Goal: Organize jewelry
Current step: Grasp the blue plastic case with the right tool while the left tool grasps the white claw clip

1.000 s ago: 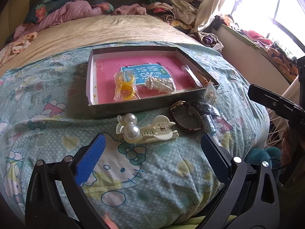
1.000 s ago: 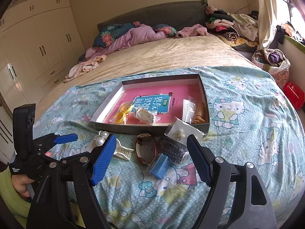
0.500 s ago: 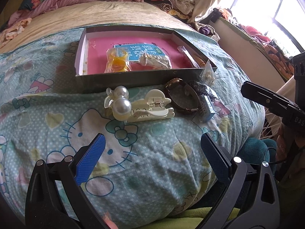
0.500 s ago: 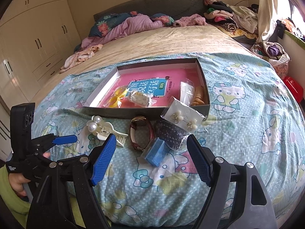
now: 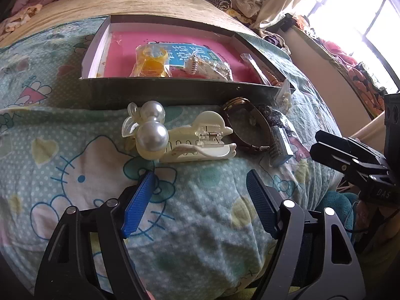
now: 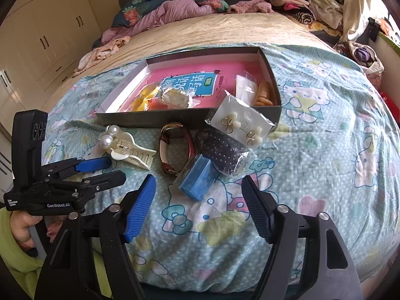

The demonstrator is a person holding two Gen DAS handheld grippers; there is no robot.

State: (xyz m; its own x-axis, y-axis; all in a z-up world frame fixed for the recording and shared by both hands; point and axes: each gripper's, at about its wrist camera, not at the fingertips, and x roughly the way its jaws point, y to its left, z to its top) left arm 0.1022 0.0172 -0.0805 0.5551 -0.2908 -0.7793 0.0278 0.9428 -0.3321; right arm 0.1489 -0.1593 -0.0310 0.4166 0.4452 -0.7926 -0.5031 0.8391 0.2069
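On the Hello Kitty bedspread, a cream hair claw with two pearls (image 5: 175, 137) (image 6: 125, 147) lies in front of a grey box with a pink floor (image 5: 175, 92) (image 6: 150, 122). Right of it are a brown strap watch (image 5: 250, 130) (image 6: 175, 147), a dark dotted pouch (image 6: 222, 150), a blue box (image 6: 197, 180) and an earring card (image 6: 240, 125) leaning on the box wall. My left gripper (image 5: 200, 182) (image 6: 116, 168) hovers open just short of the claw. My right gripper (image 6: 198, 185) (image 5: 315, 142) is open over the blue box, holding nothing.
Inside the box lie a yellow bagged piece (image 5: 150, 61), a silver bagged piece (image 5: 210, 67) and an orange bead bracelet (image 6: 262, 95). Crumpled clothes (image 6: 175, 10) are piled at the bed's head. Wardrobes (image 6: 37, 37) stand left, a window ledge (image 5: 337, 57) right.
Both grippers have come nearer and lower toward the loose items. The left gripper's fingers have narrowed somewhat; the right's spacing looks unchanged. Nothing on the bed has moved.
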